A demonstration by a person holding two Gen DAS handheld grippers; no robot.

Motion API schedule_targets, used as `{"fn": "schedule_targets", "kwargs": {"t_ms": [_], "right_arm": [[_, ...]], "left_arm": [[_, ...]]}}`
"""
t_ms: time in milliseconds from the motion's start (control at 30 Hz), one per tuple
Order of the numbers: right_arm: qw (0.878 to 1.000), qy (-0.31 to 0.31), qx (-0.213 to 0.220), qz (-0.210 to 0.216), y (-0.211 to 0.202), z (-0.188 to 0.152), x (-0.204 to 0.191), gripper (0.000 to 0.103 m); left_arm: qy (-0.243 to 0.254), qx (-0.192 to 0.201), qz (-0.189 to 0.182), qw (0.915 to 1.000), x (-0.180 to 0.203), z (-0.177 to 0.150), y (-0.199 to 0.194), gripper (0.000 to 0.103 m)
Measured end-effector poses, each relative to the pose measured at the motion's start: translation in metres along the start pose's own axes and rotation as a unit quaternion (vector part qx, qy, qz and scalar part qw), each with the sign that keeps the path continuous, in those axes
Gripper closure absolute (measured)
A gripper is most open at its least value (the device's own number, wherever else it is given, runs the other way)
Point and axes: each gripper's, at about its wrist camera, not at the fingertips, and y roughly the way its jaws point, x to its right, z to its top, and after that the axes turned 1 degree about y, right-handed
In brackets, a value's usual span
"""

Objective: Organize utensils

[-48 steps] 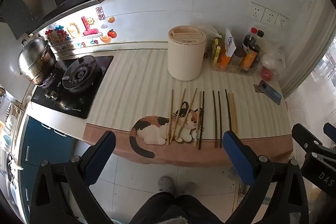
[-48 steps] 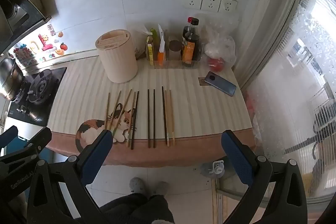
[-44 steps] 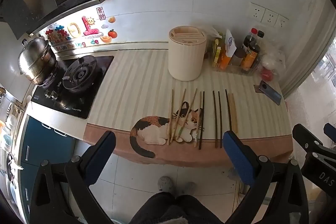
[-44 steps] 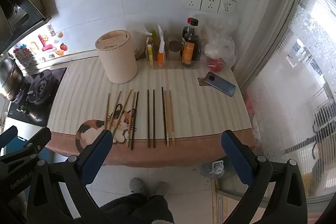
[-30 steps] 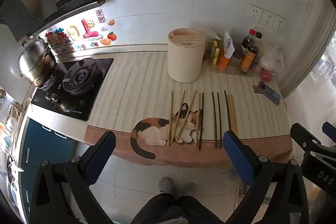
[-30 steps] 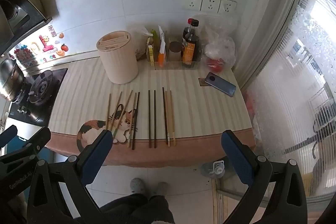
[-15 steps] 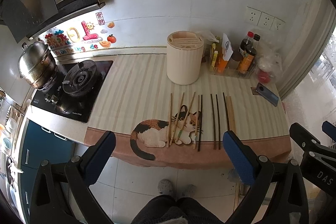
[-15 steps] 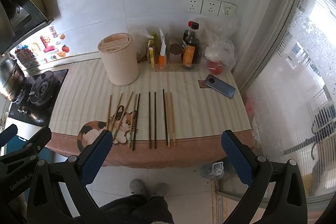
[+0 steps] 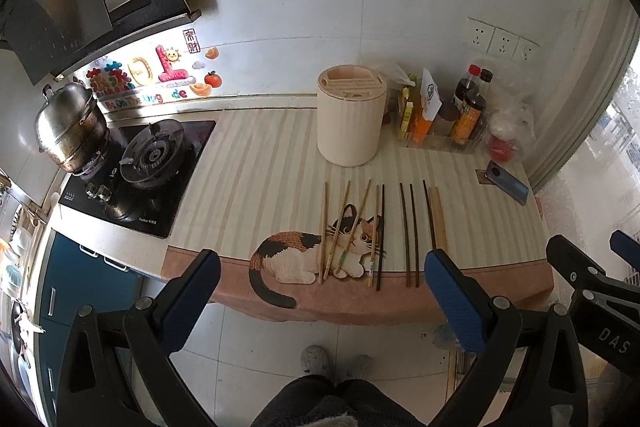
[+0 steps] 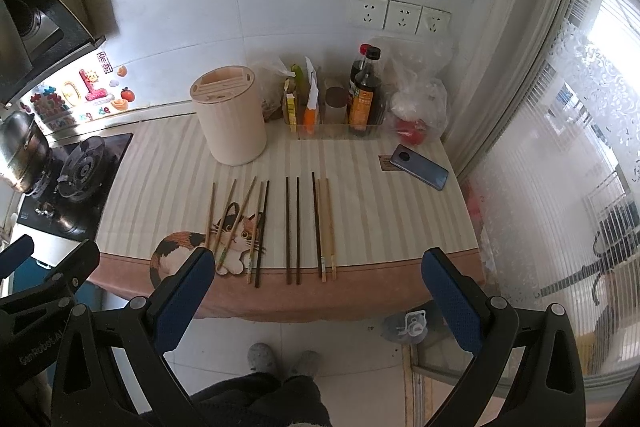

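Note:
Several chopsticks (image 9: pixel 378 233) lie in a row on the striped counter mat, light wooden ones at the left and right, dark ones (image 10: pixel 292 231) between. A cream cylindrical utensil holder (image 9: pixel 351 121) with slots on top stands behind them; it also shows in the right wrist view (image 10: pixel 230 121). My left gripper (image 9: pixel 320 291) is open and empty, held off the counter's front edge. My right gripper (image 10: pixel 316 295) is open and empty, also in front of the counter.
A gas stove (image 9: pixel 154 155) with a steel pot (image 9: pixel 70 129) is at the left. Sauce bottles (image 10: pixel 362 99), a plastic bag and a phone (image 10: pixel 418 167) sit at the right back. A window and curtain are on the right. My legs show below.
Both grippers have drifted slightly back and up, so the counter sits a little lower in view. Nothing on the counter has moved.

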Motion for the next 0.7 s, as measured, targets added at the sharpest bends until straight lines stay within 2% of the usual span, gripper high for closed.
{"fn": "schedule_targets", "kwargs": {"t_ms": [700], "right_arm": [[1.000,0.000,0.007,-0.001,-0.0046,0.0016,-0.0034,0.000]], "left_arm": [[-0.004,0.005,-0.004,1.0000,-0.0025,0.0041,-0.0047,0.000]]}}
